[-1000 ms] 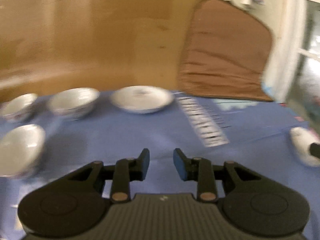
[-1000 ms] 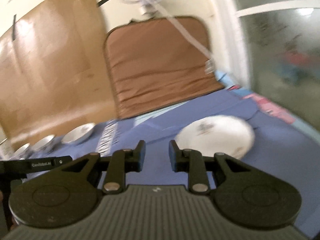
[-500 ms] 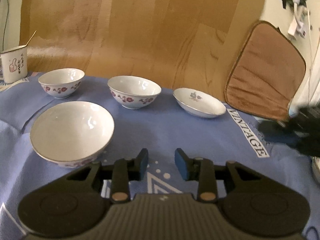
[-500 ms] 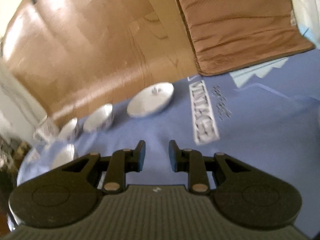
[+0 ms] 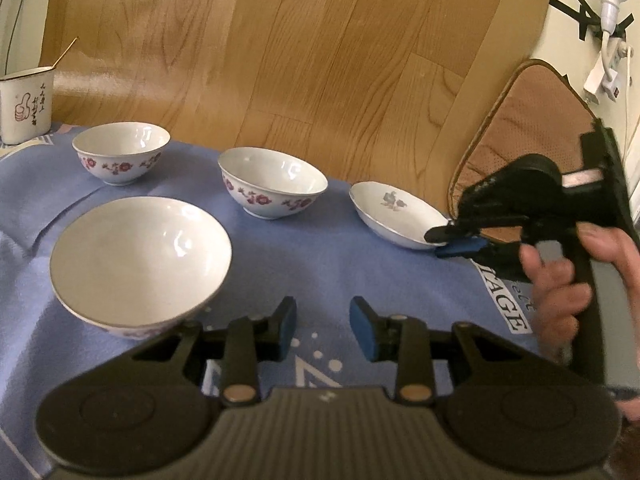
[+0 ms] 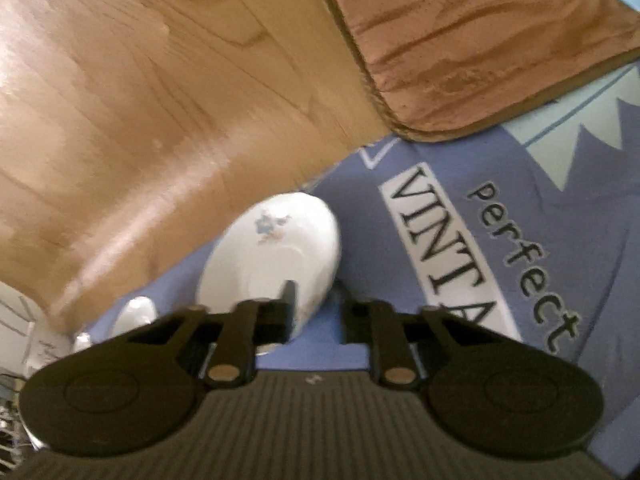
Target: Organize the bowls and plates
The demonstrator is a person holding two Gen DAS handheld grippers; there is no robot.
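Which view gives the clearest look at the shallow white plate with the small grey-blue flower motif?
The left wrist view: the shallow white plate is sharp and almost whole on the blue cloth, with the right gripper straddling its rim. The right wrist view shows it close but blurred, partly behind one finger.

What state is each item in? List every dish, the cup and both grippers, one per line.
Plate: on the cloth, rim between open right gripper fingers.
Large bowl: upright, empty.
Middle bowl: upright, empty.
Far bowl: upright, empty.
Cup: upright, stick inside.
Left gripper: open, empty.

A home: floral bowls (image 5: 272,188), printed tablecloth (image 5: 328,264).
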